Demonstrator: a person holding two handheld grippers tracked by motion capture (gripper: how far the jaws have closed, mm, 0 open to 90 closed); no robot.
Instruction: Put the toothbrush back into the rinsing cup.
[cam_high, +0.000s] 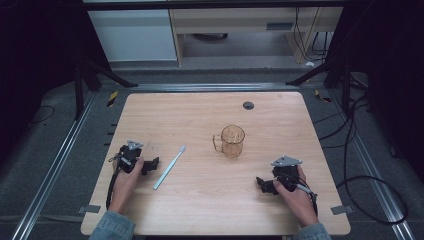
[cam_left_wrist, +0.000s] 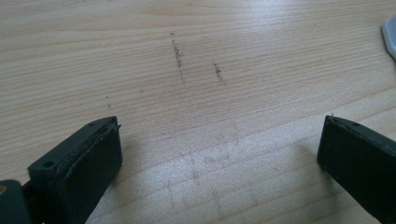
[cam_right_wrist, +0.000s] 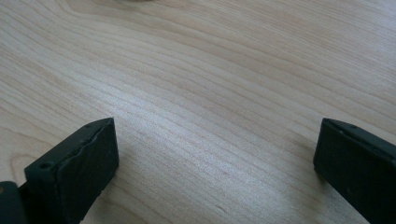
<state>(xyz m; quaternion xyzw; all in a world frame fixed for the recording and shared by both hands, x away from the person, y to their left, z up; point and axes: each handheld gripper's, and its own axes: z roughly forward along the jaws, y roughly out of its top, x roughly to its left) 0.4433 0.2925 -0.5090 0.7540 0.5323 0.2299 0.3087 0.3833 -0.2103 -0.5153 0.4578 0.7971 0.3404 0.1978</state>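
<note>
1. In the high view, we see the left gripper resting on the wooden table near its left edge, held in the person's left hand. The toothbrush lies flat just to its right, pale blue-white, its head pointing far and right, its handle end near and left. The clear amber mug stands upright further right, past the table's middle, handle to the left. The right gripper rests near and right of the mug, well apart from it.

2. In the left gripper view, we see the jaws standing wide apart with bare wood between them, nothing held. A pale edge at the far right of the view is probably the toothbrush, though we cannot be sure.

3. In the right gripper view, the jaws are likewise spread wide over bare table, empty.

4. We judge the toothbrush to be light, stiff and thin, lying low on the wood, so it could skid or pivot when pinched. We would take it across the middle of the handle, jaws straddling it squarely. The mug looks rigid, possibly breakable and smooth; it may tip if knocked at the rim.
</note>
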